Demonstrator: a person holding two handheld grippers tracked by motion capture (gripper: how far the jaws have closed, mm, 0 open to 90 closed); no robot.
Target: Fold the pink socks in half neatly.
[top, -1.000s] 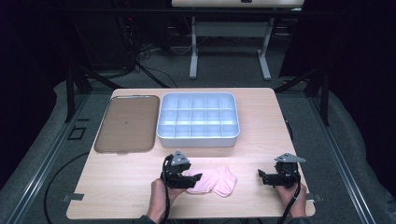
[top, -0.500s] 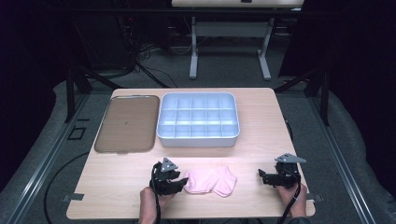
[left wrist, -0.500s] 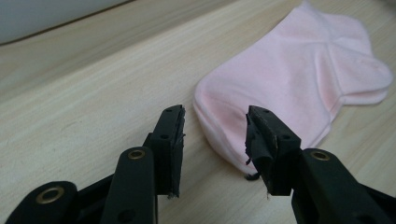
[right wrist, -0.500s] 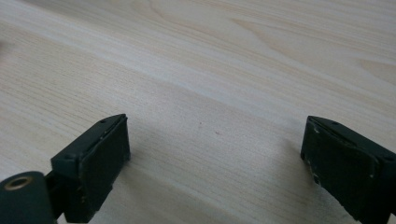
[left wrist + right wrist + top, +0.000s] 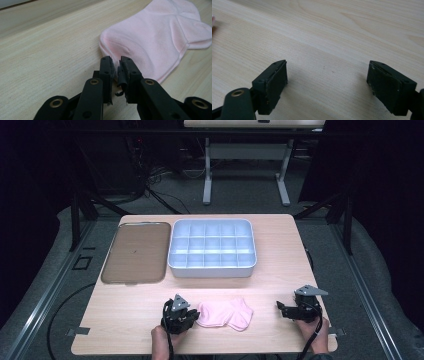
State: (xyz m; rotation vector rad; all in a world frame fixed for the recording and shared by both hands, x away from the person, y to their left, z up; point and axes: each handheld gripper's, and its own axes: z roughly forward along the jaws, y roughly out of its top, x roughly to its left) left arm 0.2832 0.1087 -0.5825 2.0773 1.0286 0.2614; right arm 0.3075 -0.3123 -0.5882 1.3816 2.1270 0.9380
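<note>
A: Starting at the left, the left gripper point(image 5: 192, 319) sits at the near edge of the table point(image 5: 280, 250), its jaws have just been closing and now pinch the hem of the pink sock point(image 5: 226, 313). In the left gripper view the pads point(image 5: 107, 67) press a small fold of cloth at the sock point(image 5: 160, 42) edge

B: Is the bite deep enough?

A: I judge it shallow. Only the rim is caught, so a slow lift, straight up, should keep it from slipping out. A jerk could pull the hem free

B: Where does the sock lie?

A: Flat on the wood at about 6 o'clock from the bin point(image 5: 212, 249), well apart from it. The tray point(image 5: 135, 252) lies at 9 o'clock of the bin, just beside it

B: And the right side?

A: The right gripper point(image 5: 281, 309) rests at 3 o'clock of the sock, apart from it. Its jaws stand spread though they have just been closing a little, and nothing but bare table point(image 5: 337, 30) lies between them

B: Room to move?

A: Plenty between sock and bin. The near edge is close behind both hands, so I'd carry the sock toward 12 o'clock, away from that edge
</note>
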